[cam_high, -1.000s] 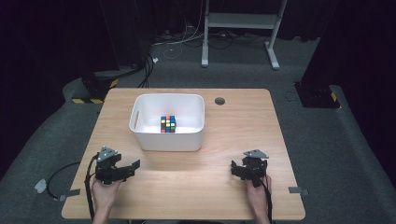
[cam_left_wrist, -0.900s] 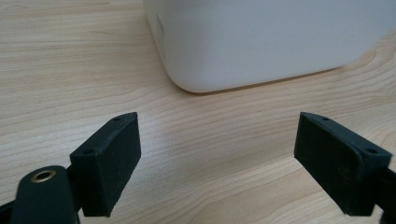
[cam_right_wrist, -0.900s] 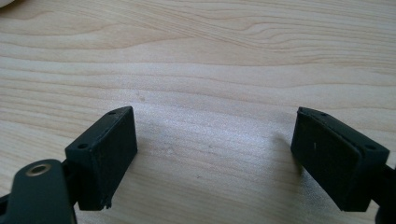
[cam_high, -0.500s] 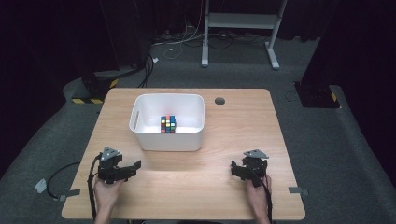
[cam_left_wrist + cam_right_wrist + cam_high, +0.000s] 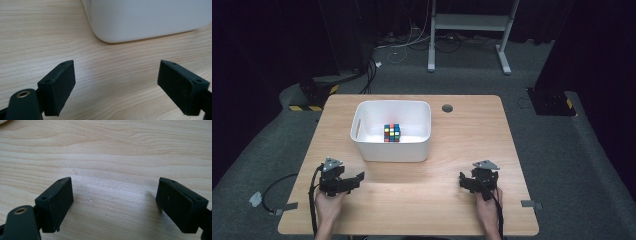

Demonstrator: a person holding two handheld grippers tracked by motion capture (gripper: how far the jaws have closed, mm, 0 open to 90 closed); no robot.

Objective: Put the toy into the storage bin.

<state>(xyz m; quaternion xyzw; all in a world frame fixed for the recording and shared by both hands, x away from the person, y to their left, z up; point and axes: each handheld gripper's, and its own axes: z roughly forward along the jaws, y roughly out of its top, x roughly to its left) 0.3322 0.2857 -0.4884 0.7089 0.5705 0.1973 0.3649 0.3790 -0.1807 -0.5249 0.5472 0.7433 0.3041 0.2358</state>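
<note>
A multicoloured puzzle cube (image 5: 392, 133) lies inside a white rectangular bin (image 5: 362, 145) on the far-left part of the wooden table (image 5: 447, 200). My left gripper (image 5: 354, 179) rests on the table near the front left, in front of the bin, open and empty. In the left gripper view its jaws stand wide apart (image 5: 117, 85), with the bin's rounded corner (image 5: 140, 22) just ahead. My right gripper (image 5: 464, 182) sits at the front right, open, nothing between its jaws (image 5: 115, 203), only bare wood ahead.
A dark round hole (image 5: 447, 108) sits in the table's far edge, right of the bin. Cables trail from the left gripper off the table's left side. On the grey floor beyond stand a white frame (image 5: 469, 30) and black stands (image 5: 552, 102).
</note>
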